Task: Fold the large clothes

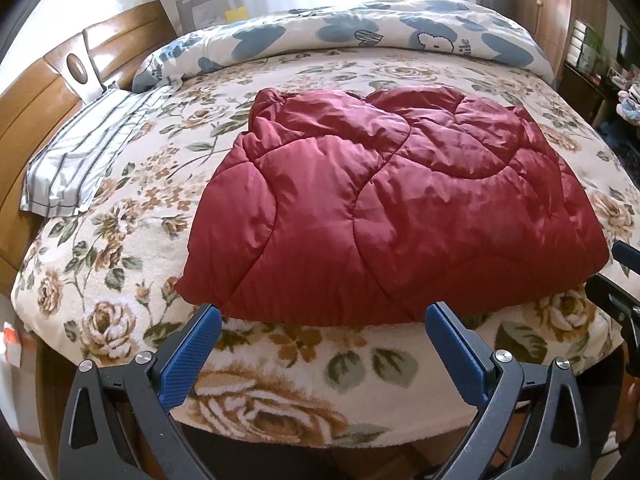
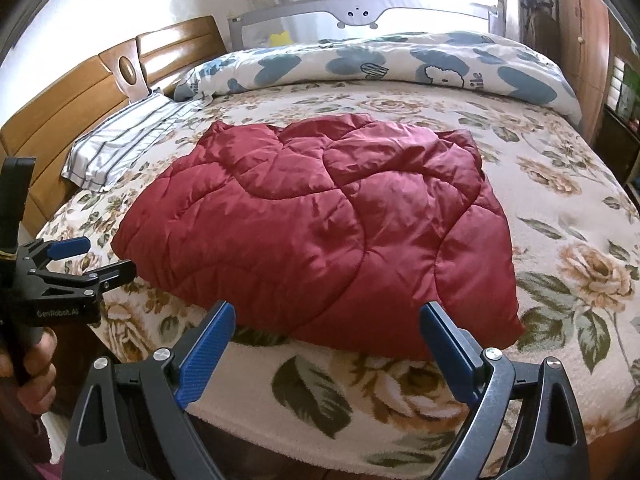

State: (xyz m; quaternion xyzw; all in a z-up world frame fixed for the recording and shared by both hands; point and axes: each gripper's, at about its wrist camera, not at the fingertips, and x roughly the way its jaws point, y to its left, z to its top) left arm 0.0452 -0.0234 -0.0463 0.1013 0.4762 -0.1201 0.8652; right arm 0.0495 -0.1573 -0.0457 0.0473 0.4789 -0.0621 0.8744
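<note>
A dark red quilted padded garment (image 1: 380,200) lies folded into a rough rectangle on the floral bed cover (image 1: 120,264); it also shows in the right wrist view (image 2: 320,224). My left gripper (image 1: 324,312) is open and empty, just short of the garment's near edge. My right gripper (image 2: 328,312) is open and empty, at the garment's near edge toward its right corner. The left gripper (image 2: 88,260) shows at the left of the right wrist view, open, held by a hand.
A striped pillow (image 1: 80,160) lies at the left by the wooden headboard (image 1: 36,112). A blue and white duvet (image 1: 360,32) is rolled along the far side. A grey bed rail (image 2: 360,12) stands behind it. Cabinets (image 2: 592,40) are at the right.
</note>
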